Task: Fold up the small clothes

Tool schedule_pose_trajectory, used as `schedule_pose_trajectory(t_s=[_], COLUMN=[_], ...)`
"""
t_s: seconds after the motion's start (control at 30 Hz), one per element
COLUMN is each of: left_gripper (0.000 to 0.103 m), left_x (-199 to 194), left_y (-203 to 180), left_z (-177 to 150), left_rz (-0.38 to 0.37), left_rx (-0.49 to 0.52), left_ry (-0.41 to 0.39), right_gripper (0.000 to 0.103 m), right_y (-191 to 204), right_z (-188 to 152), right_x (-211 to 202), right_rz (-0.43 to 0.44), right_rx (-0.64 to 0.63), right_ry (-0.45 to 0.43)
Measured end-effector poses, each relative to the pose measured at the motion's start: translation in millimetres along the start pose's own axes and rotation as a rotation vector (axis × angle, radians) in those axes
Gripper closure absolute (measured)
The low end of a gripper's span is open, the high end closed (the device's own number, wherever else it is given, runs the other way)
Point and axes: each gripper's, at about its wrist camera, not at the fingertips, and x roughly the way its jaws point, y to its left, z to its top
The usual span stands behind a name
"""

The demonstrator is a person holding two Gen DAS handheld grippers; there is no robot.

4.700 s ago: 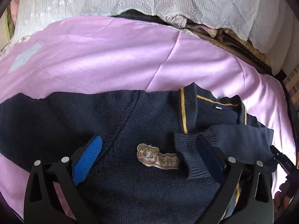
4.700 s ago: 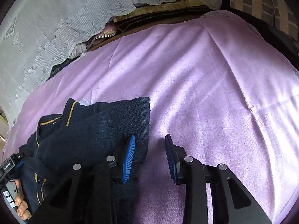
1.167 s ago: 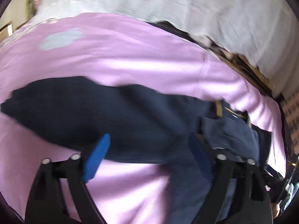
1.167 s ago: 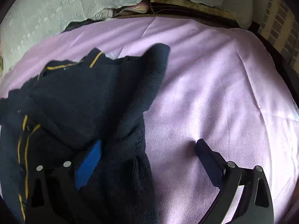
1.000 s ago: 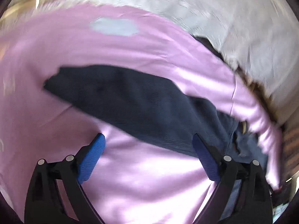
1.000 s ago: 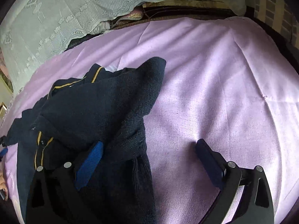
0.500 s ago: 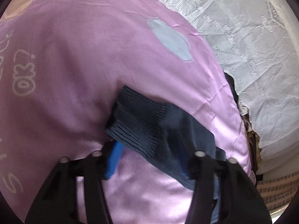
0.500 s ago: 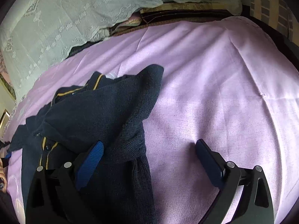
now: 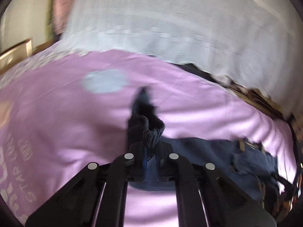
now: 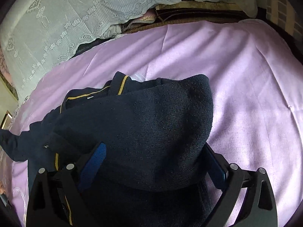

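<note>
A navy knit cardigan (image 10: 144, 128) with yellow trim lies on the pink sheet (image 10: 236, 79), its right sleeve folded over the body. My right gripper (image 10: 155, 162) is open, its jaws spread wide over the folded part, holding nothing. In the left wrist view, which is blurred, my left gripper (image 9: 150, 151) is shut on the ribbed cuff of the left sleeve (image 9: 145, 128) and holds it above the sheet (image 9: 66, 113). The rest of the cardigan (image 9: 236, 157) lies to the lower right.
White lace cloth (image 10: 66, 19) covers a pile along the far edge of the bed. A pale blue patch (image 9: 104, 81) and printed letters mark the sheet at left. A wooden frame edge (image 9: 15, 51) shows at far left.
My left gripper has closed on the sleeve cuff and lifted it, swinging back toward the cardigan. My right gripper has moved forward over the folded part, still open.
</note>
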Motion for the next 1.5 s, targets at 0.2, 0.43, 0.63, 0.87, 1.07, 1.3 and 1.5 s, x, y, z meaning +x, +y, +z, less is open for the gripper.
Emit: schedule_pose_trajectory(t_s=[0.2,0.43,0.63,0.87,1.07,1.3,1.5], left_gripper=[0.097,0.097,0.053,0.027,0.024,0.024,0.024], left_x=[17,57,89,51,49,53,46], left_y=[-134,-246,-271,-206,-132,-98,-111], left_z=[-16,-72,-104,-81,-76,-76,-80], left_rz=[-0.18,-0.334,-0.352,-0.421,-0.292,-0.236,-0.226], left_rx=[0.228,0.333,0.391,0.22,0.151,0.08,0.148], left_ry=[0.004,0.098,0.214,0.142,0.138,0.168,0.137], right_gripper=[0.007,0.008,0.008,0.03,0.03,0.049,0.043], right_y=[-24,-33,-15,-2,16,-6,50], right_z=[2,8,7,19,16,8,14], right_x=[-13,-17,-15,-51,-25,13,26], right_rz=[0.142,0.393,0.432,0.47,0.421,0.495,0.512], right_rx=[0.119,0.252,0.229,0.194,0.094,0.27,0.173], right_ry=[-0.035,-0.04,-0.013,-0.045,0.045,0.18,0.266])
